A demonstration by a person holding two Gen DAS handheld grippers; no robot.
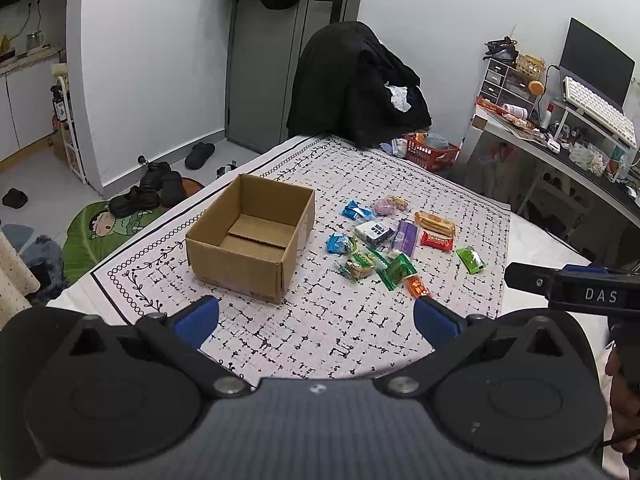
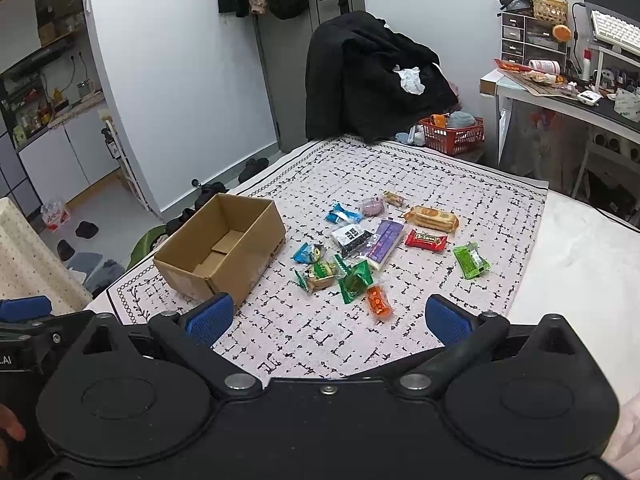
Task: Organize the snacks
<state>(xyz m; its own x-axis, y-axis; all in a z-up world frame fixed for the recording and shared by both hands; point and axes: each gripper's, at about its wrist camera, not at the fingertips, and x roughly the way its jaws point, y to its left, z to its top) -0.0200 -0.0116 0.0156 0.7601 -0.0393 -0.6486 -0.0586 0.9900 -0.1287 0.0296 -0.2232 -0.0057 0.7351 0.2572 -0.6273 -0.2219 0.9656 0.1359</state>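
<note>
An open, empty cardboard box (image 1: 250, 236) (image 2: 220, 246) sits on the patterned cloth at the left. Several wrapped snacks lie loose to its right: a small orange packet (image 1: 417, 286) (image 2: 378, 300) nearest me, green packets (image 1: 396, 270) (image 2: 354, 282), a red bar (image 1: 436, 241) (image 2: 426, 240), a purple bar (image 1: 404, 237) (image 2: 384, 244), blue packets (image 1: 354, 211) (image 2: 342, 214). My left gripper (image 1: 316, 318) is open and empty, above the cloth's near edge. My right gripper (image 2: 328, 320) is open and empty, just short of the orange packet.
The cloth covers a white table (image 2: 580, 248). A chair draped in black clothes (image 1: 356, 84) stands at the far side, with a red basket (image 1: 432, 152) beside it. A cluttered desk (image 1: 560, 132) is at the right. Shoes lie on the floor at left.
</note>
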